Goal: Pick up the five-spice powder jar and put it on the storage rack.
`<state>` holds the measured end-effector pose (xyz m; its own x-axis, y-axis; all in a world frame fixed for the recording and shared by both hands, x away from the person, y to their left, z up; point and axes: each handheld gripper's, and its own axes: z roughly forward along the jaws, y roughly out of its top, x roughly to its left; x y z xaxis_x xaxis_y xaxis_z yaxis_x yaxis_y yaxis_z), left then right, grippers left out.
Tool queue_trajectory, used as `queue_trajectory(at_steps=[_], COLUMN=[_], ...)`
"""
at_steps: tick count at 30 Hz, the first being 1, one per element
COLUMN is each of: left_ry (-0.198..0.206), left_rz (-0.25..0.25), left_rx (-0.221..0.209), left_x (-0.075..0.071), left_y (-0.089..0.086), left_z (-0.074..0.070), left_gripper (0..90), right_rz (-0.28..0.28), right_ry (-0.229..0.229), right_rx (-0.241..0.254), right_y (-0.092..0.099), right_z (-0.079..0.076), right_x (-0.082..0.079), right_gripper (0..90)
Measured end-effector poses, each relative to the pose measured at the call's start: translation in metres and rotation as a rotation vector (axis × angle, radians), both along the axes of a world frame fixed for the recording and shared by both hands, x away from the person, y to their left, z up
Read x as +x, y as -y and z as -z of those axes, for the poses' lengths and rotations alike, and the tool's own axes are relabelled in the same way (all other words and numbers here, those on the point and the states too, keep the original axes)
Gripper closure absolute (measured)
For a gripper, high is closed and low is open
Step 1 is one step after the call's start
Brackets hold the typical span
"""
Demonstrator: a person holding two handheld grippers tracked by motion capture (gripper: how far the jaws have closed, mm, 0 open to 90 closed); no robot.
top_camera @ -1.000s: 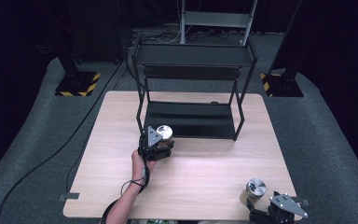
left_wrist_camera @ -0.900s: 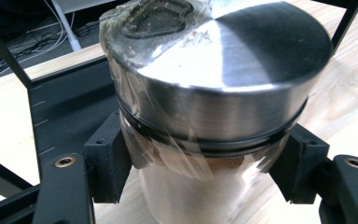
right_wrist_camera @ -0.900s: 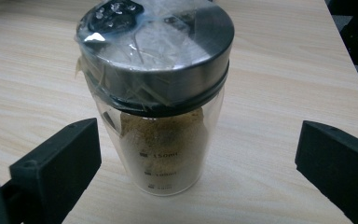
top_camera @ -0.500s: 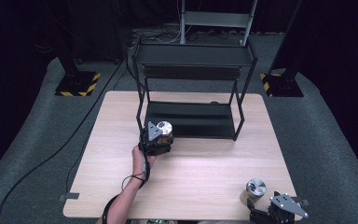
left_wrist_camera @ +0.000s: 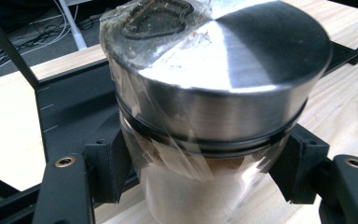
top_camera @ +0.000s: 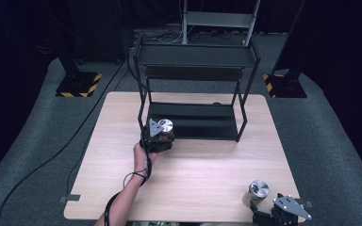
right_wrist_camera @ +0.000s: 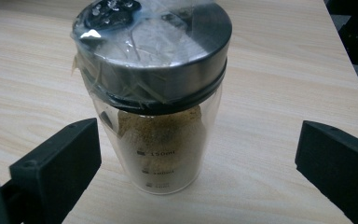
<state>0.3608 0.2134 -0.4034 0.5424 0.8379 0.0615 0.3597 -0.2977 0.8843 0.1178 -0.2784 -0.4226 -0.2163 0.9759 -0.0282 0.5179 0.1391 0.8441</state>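
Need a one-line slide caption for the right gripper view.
Open right hand-held gripper framing an upright glass spice jar with a plastic-wrapped metal lid on the wooden table, jaws apart from the glass.

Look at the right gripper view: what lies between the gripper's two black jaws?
A glass spice jar with a steel lid, standing upright on the wooden table. The right gripper is open, jaws clear of the glass.

Held glass jar (left_wrist_camera: 205,121), steel lid, upright; second jar (right_wrist_camera: 156,98) on table.
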Motion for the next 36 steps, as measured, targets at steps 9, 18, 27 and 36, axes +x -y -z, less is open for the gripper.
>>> queue_trajectory(at_steps=[9,18,27,36], left_ry=[-0.003,-0.007,-0.011,-0.013], left_rz=[0.0,-0.005,-0.011,-0.014], left_rx=[0.014,0.028,0.041,0.049], left_x=[0.009,0.017,0.025,0.033], left_y=[0.004,0.008,0.011,0.016], left_z=[-0.003,-0.006,-0.008,-0.01], left_gripper=[30.8,30.9,30.9,30.9], right_rz=[0.0,-0.003,0.001,-0.001], right_ry=[0.0,-0.002,-0.002,-0.002], right_rx=[-0.001,-0.002,0.0,0.002], right_y=[0.0,0.0,0.0,0.001], right_z=[0.0,0.001,0.0,0.0], right_x=[0.0,0.001,0.0,0.0], right_gripper=[0.0,0.0,0.0,0.0])
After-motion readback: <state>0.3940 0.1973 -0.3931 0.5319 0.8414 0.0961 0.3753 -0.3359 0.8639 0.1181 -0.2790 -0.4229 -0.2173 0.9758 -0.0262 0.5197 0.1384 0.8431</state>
